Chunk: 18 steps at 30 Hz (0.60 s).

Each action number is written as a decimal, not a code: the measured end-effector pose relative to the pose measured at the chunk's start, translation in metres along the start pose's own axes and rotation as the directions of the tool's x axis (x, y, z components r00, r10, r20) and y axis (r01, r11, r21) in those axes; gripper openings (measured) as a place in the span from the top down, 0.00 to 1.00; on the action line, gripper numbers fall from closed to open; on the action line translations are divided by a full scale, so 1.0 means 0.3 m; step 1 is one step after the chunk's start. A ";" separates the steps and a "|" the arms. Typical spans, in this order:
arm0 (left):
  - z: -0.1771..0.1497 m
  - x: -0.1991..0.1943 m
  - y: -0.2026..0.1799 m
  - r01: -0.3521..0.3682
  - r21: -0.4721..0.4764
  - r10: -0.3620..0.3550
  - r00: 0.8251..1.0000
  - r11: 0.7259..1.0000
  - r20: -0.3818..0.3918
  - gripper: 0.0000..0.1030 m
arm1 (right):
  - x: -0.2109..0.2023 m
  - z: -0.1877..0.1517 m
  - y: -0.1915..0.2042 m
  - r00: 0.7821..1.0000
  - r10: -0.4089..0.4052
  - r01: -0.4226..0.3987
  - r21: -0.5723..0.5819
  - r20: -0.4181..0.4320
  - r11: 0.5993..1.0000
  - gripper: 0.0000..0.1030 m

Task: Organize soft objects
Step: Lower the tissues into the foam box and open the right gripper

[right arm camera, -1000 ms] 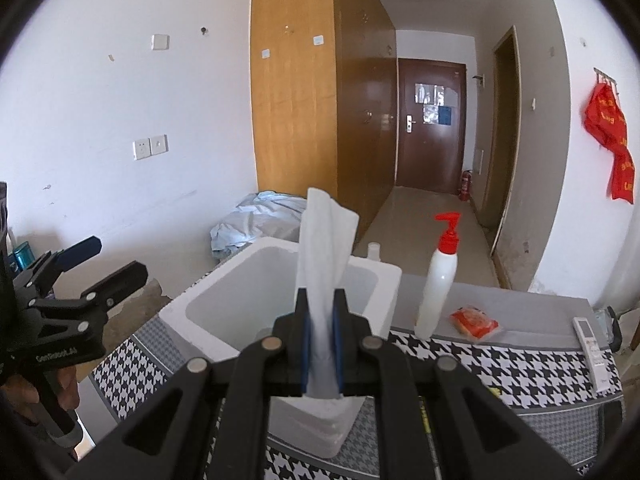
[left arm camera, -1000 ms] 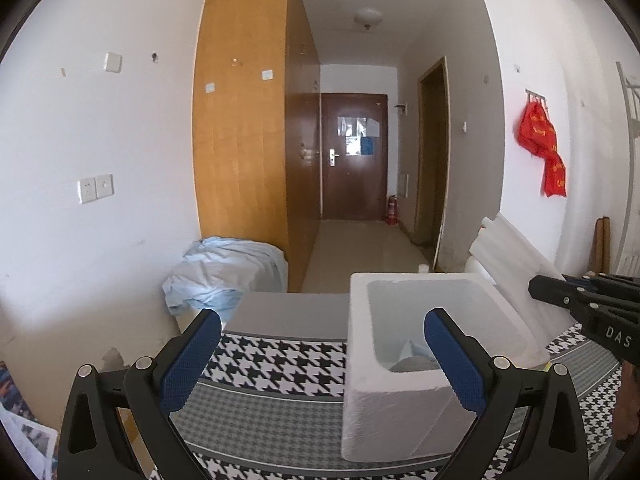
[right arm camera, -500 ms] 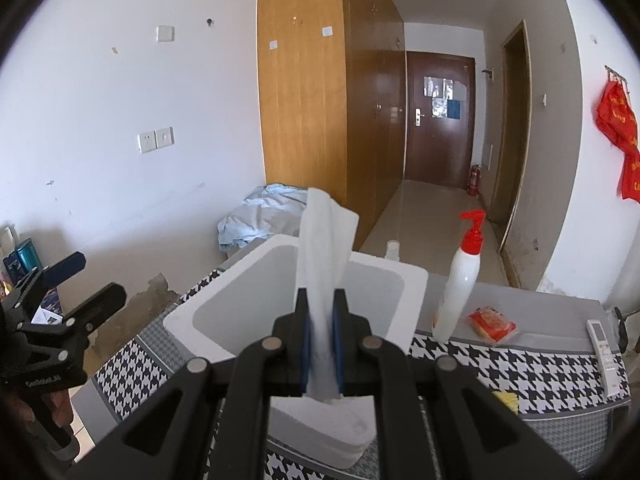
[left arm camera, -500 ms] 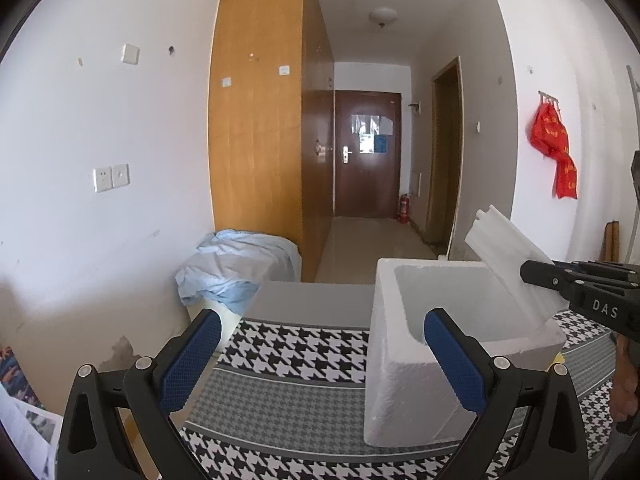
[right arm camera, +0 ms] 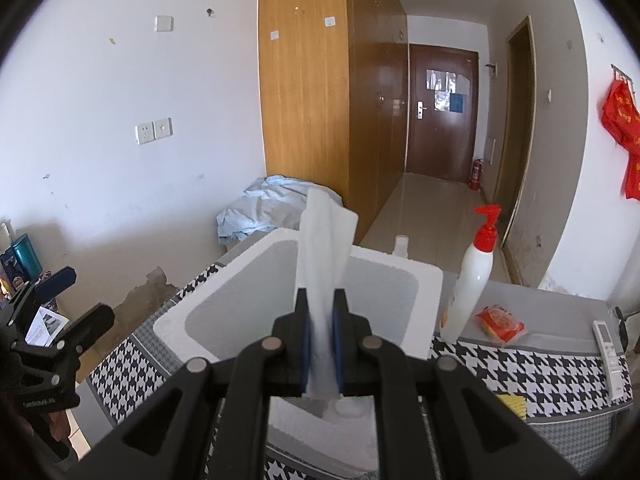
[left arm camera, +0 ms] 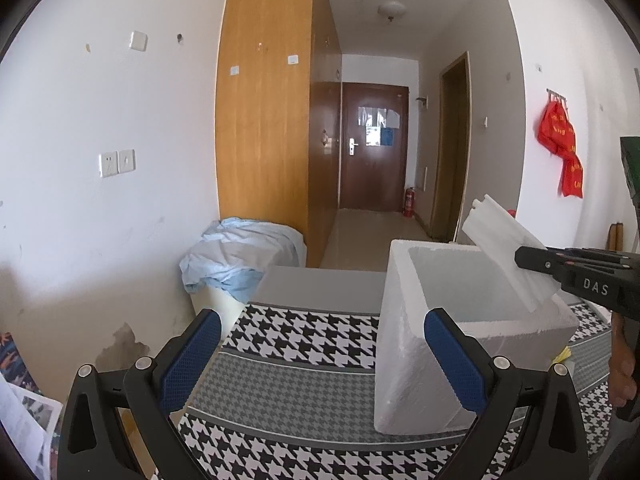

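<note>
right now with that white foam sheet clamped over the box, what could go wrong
The right gripper pinches only the lower edge of the foam sheet, so it may bend or slip out. The foam box looks light and the left gripper is open, not bracing it; a bump could shift it. The pump bottle beside the box could tip.

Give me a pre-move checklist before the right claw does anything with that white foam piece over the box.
1. Right claw shut on the white foam piece: ok.
2. Foam box open at the top, nothing covering it: ok.
3. Foam piece above the box opening: ok in the right wrist view.
4. Left claw open, holding nothing, beside the box rather than over it: ok.
5. Pump bottle stands apart from the box: ok.
6. What already lies inside the box: cannot tell, the bottom is hidden.
</note>
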<state>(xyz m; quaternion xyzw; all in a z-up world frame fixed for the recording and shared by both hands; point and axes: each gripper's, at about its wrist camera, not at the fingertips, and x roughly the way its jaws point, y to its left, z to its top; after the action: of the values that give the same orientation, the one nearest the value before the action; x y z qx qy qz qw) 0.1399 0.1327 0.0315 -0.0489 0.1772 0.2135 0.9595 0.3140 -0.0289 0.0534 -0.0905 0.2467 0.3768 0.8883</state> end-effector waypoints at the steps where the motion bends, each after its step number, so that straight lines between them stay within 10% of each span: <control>1: -0.002 0.002 0.001 0.001 -0.002 -0.001 1.000 1.000 -0.002 0.01 | 0.004 -0.001 0.000 1.000 0.000 0.000 0.000 -0.004 1.000 0.87; 3: -0.006 0.004 0.006 0.002 -0.006 -0.002 1.000 1.000 -0.005 0.01 | 0.013 -0.004 0.003 1.000 0.001 -0.001 -0.007 -0.013 1.000 0.80; 6: -0.010 0.012 0.010 0.002 -0.009 -0.002 1.000 1.000 -0.011 0.01 | 0.004 -0.008 0.004 1.000 -0.002 0.002 0.001 0.008 1.000 0.36; 18: -0.013 0.006 -0.003 0.017 -0.003 -0.017 1.000 1.000 -0.008 0.01 | -0.040 -0.016 -0.005 1.000 0.008 -0.009 0.015 0.026 1.000 0.34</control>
<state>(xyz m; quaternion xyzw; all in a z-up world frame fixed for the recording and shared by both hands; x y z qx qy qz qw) 0.1405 0.1318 0.0272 -0.0527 0.1802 0.2052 0.9605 0.3061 -0.0392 0.0554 -0.0780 0.2383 0.3800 0.8904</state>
